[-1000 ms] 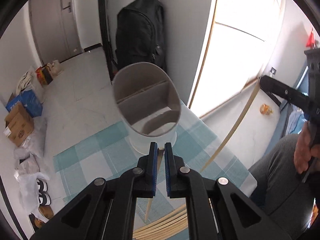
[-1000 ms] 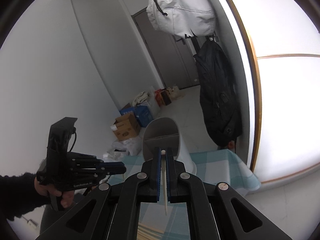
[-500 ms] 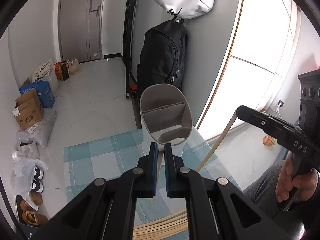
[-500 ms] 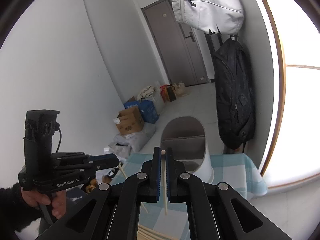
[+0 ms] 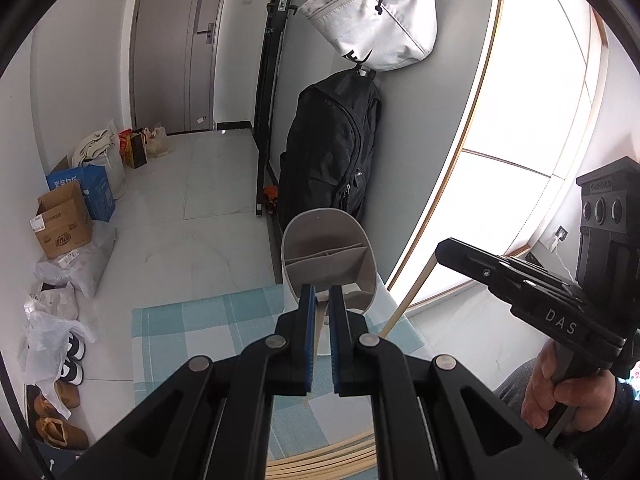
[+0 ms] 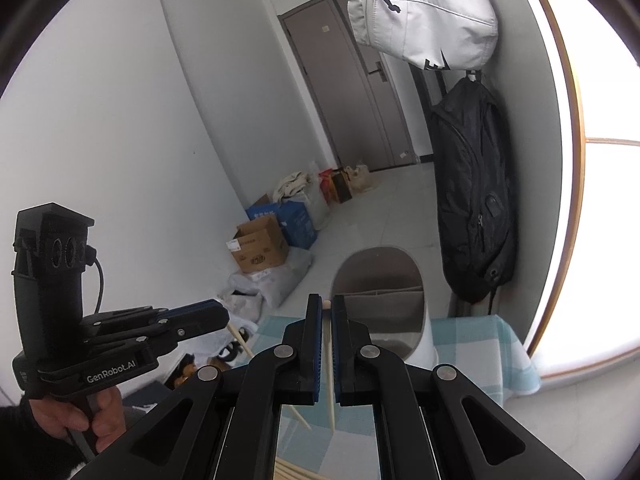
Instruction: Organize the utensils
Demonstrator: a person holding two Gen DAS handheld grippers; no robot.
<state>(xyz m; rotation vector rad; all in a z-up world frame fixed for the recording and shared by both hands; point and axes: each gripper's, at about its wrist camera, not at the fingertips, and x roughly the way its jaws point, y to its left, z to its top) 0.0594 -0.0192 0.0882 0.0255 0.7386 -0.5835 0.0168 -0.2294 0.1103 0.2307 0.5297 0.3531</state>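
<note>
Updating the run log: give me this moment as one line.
left gripper: shut on chopstick | right gripper: shut on chopstick | holder: upright on cloth

Home entryway, from what I see on both wrist feeds.
Grey front door (image 5: 192, 44) with lever handle; white bag (image 5: 376, 16) and black backpack (image 5: 328, 152) hung on a wall hook; shoes (image 5: 60, 412) lined up on the tile floor beside cardboard boxes (image 5: 62, 226) and shopping bags (image 5: 136, 146). Checked teal tablecloth (image 5: 180, 328) on a table, bright window (image 5: 532, 120) to the right.
</note>
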